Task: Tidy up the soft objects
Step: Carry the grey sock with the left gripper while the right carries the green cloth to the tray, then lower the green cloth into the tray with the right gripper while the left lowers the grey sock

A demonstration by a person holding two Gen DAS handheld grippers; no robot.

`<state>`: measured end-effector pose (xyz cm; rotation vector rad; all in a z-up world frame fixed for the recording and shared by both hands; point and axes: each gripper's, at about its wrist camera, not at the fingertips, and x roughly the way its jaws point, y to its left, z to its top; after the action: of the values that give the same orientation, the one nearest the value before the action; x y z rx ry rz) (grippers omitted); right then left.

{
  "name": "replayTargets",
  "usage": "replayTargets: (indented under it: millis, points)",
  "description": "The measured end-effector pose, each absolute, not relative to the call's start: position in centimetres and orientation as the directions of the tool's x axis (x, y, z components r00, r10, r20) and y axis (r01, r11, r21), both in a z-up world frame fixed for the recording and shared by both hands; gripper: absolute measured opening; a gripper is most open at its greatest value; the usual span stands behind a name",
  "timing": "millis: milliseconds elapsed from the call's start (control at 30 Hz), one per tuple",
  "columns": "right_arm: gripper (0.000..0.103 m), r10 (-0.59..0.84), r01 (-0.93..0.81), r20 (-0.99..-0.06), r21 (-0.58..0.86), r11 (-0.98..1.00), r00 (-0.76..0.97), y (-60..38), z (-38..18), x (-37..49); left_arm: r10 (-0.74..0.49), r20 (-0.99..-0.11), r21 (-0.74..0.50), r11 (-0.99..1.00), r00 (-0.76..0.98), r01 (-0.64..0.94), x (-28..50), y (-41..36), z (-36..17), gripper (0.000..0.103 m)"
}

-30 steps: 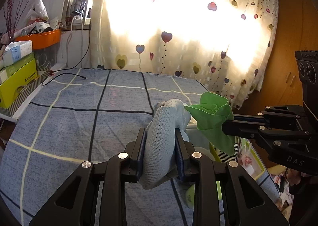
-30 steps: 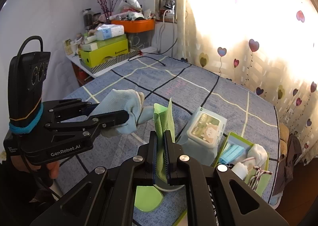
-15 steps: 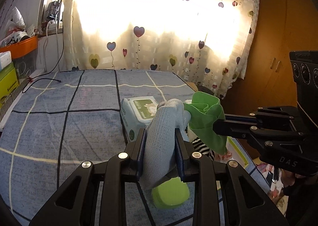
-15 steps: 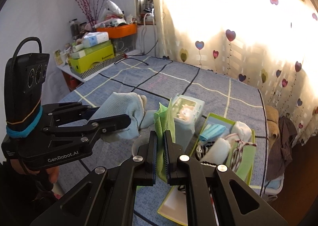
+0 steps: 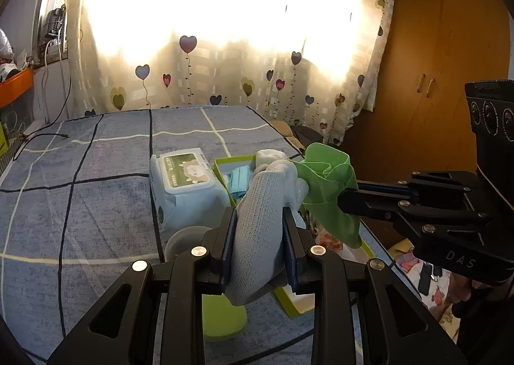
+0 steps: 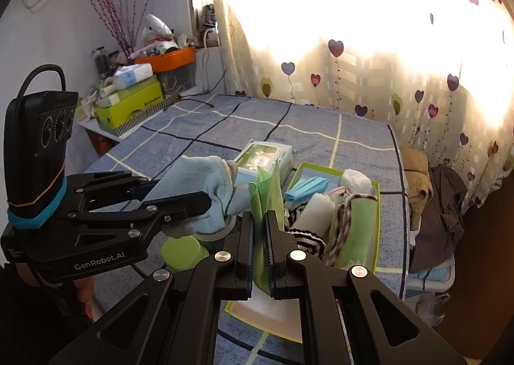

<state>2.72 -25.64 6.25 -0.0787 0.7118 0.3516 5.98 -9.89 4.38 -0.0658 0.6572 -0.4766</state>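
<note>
Green box (image 6: 374,186) now nearer, seemingly.

One wipes pack (image 5: 186,172), one green box (image 6: 374,191), two cloths.

left wrist: faces curtain (image 5: 225,43) | right wrist: likewise | shared: bed (image 6: 305,127)
</note>
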Motion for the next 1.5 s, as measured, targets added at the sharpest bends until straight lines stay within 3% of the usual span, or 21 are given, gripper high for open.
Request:
replayTargets:
  millis: [633,1133,1367,1433,1500]
  points:
    - [0.007,0.245,-0.257,-0.665,0.082,0.963,0.706,-29.7,5.3,1.6,-0.484,-0.599,-0.236,0.868,0.637,0.437,6.8,-12.9,3.0,0.027]
    - [0.007,0.190,-0.170,-0.756,0.105,0.980,0.627,-32.9,0.2,2.4,-0.506,-0.657,-0.257,0.847,0.559,0.465,7.9,-15.7,0.3,0.028]
    - [0.007,0.250,-0.214,-0.804,0.156,0.964,0.540,-31.7,-3.2,3.6,-0.509,-0.671,-0.271,0.845,0.538,0.462,8.5,-15.6,-0.5,0.028]
    - [0.010,0.263,-0.221,-0.814,0.170,0.960,0.518,-31.5,-3.8,3.9,-0.512,-0.672,-0.276,0.843,0.535,0.461,8.6,-15.5,-0.6,0.028]
    - [0.018,0.272,-0.223,-0.815,0.180,0.958,0.511,-31.4,-3.8,3.9,-0.515,-0.672,-0.280,0.842,0.532,0.461,8.7,-15.5,-0.7,0.028]
